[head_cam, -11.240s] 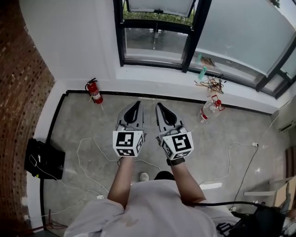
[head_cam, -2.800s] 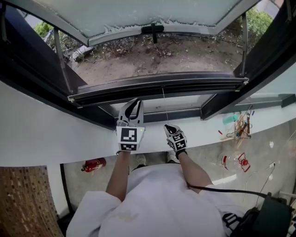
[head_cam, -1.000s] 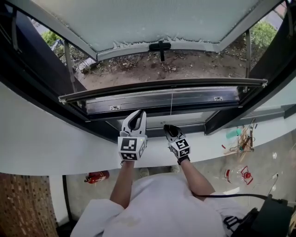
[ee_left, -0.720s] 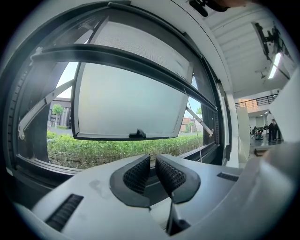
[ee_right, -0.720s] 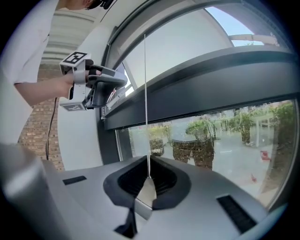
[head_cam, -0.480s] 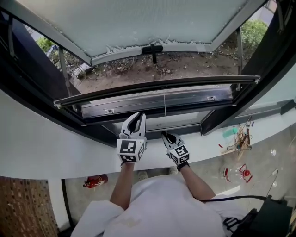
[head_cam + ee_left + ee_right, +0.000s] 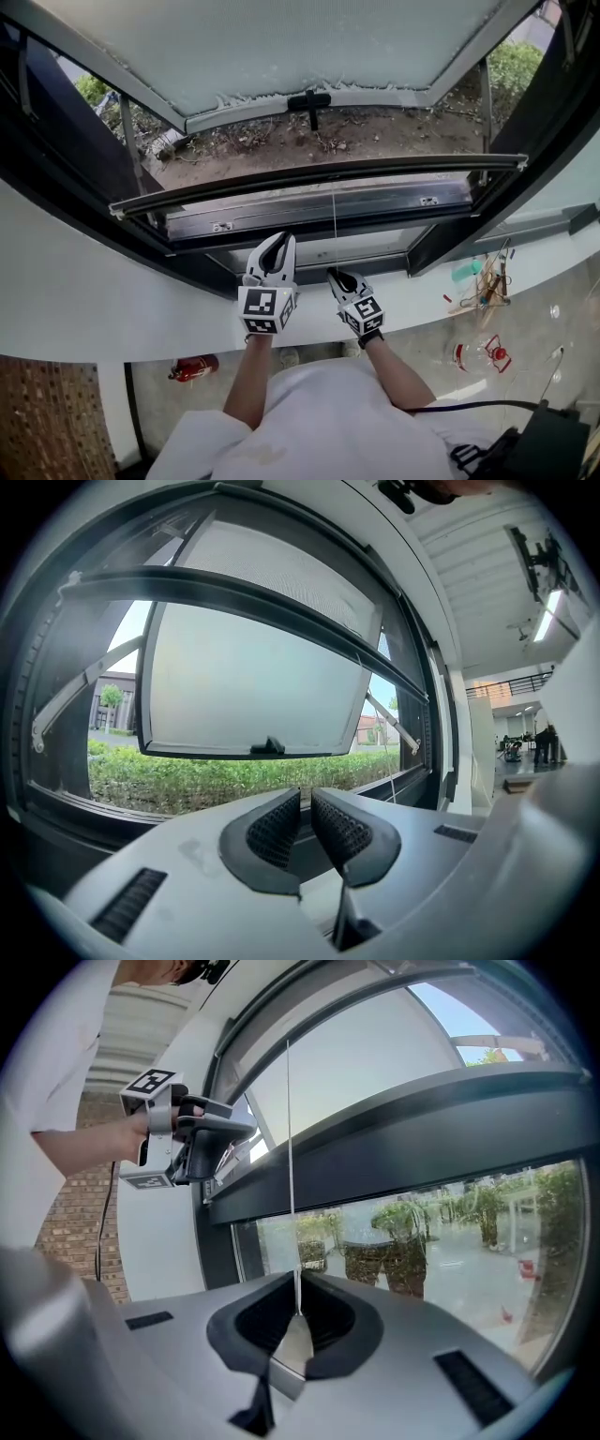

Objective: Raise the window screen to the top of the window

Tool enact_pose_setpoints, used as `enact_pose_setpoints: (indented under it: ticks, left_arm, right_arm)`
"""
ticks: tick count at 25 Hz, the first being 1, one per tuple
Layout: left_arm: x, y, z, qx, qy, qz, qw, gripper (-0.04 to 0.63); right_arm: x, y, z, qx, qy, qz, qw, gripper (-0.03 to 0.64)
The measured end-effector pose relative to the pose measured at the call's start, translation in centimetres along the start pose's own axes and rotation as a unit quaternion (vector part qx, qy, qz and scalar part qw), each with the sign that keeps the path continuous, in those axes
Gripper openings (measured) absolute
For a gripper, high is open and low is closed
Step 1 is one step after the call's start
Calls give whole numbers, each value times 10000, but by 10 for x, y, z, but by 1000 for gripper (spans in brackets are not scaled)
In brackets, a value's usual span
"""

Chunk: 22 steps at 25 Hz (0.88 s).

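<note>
- Right gripper [image 7: 298, 1305]: jaws pressed together, pinching the thin white cord [image 7: 290, 1176].
- A pale tab [image 7: 292, 1352] at the cord's lower end sits in the hollow behind the closed tips.
- The cord runs straight and taut from the tips up to about the middle of the screen bar [image 7: 319, 175].
- Left gripper [image 7: 306, 801]: jaws a narrow slit apart with nothing between them. It is pointed at the window and touches nothing that I can see.
- Head view: both grippers are held side by side at the lower window frame [image 7: 309, 258], the left slightly higher and the right just beside it under the cord.
- Screen: the dark bar spans the opening from side to side, above both grippers and short of the top frame.
- Left gripper view: a strip of mesh [image 7: 272, 564] shows above the bar. Below the bar the opening is uncovered.
- Sash [image 7: 309, 37]: frosted pane swung outward. Its black handle [image 7: 311, 99] is at the middle of the lower edge, with stay arms at both sides.
- Outside: bare soil directly below and a hedge further out.
- Floor, head view: a red extinguisher [image 7: 192, 366] by the wall at left and a clear bottle [image 7: 483, 354] with a red cap at right.
</note>
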<state>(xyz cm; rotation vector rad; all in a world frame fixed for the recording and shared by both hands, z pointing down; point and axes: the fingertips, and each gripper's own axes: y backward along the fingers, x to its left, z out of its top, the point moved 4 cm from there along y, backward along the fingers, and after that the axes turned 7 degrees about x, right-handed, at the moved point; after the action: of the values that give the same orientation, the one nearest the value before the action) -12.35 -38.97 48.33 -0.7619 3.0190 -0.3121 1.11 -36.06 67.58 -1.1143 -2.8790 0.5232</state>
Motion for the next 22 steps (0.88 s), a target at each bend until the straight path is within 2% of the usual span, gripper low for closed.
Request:
enact_pose_setpoints:
  ticks: [13, 22]
  left_arm:
    - [5, 12, -9, 67, 99, 60, 9999, 35]
    - [5, 9, -11, 48, 200, 43, 9998, 35]
  right_arm:
    - [4, 2, 9, -171, -130, -34, 9998, 2]
    - [3, 7, 38, -475, -43, -35, 9989, 2]
